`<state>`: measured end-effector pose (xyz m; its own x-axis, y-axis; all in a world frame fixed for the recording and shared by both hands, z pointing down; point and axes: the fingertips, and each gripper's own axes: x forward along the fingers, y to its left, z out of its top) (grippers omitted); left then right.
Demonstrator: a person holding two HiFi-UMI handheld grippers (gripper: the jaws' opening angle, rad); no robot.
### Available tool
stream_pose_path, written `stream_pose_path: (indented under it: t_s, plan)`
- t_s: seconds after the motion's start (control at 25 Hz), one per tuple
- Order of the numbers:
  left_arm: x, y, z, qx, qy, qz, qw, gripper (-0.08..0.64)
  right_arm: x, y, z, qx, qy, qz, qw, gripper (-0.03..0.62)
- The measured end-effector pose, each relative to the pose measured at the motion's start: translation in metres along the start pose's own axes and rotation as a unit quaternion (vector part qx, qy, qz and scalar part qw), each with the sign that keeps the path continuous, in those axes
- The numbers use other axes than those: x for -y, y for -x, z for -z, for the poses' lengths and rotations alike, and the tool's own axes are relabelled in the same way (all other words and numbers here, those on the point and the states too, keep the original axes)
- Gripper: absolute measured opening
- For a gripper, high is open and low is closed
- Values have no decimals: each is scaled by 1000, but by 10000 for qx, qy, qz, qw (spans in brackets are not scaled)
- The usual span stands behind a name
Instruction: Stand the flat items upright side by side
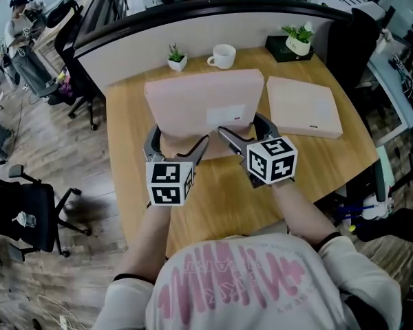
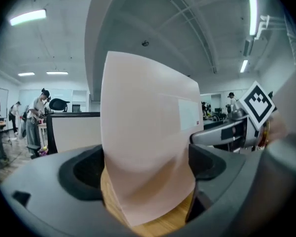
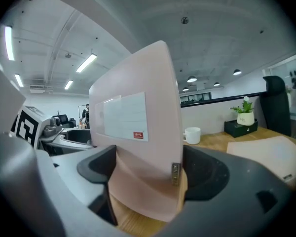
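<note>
A flat pink box [image 1: 203, 102] with a white label stands upright on its lower edge at the middle of the wooden table [image 1: 213, 198]. My left gripper [image 1: 177, 146] is shut on its lower left part, and my right gripper [image 1: 248, 133] on its lower right part. In the left gripper view the box [image 2: 148, 132] fills the gap between the jaws of the left gripper [image 2: 145, 172]. The right gripper view shows the box [image 3: 138, 132] clamped the same way by the right gripper [image 3: 148, 174]. A second pink box [image 1: 304, 106] lies flat to the right.
A white mug [image 1: 223, 56] and a small potted plant [image 1: 177, 57] stand behind the upright box. Another plant [image 1: 299, 40] sits on a black case at the back right. A curved partition [image 1: 124, 40] bounds the table's far side. Office chairs stand on the floor at left.
</note>
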<state>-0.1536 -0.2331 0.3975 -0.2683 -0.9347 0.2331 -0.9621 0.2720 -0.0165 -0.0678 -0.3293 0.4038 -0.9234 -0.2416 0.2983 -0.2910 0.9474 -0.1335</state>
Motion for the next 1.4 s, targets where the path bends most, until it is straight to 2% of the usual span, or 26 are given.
stream_pose_path:
  t_s: [0.16, 0.4, 0.64, 0.92, 1.08, 1.4]
  plan:
    - [-10, -22, 9, -149, -59, 45, 9999, 509, 16, -26, 4, -82, 27, -62, 9999, 417]
    - [-18, -32, 17, -234, -301, -100, 9992, 497, 22, -41, 6, -132, 227, -153, 9995, 417]
    - [-18, -23, 19, -277, -369, -109, 9989, 477, 19, -35, 15, -269, 879, -243, 9955, 417]
    - [-15, -17, 23, -339, -440, -34, 9984, 482, 19, -31, 20, -436, 942, -441, 9936, 419]
    - [-16, -17, 28, -369, -245, -104, 9990, 485, 20, -32, 19, -417, 878, -528, 9939, 425]
    - [-14, -17, 32, -420, -89, -313, 9986, 485, 24, -29, 18, -342, 760, -762, 9936, 425]
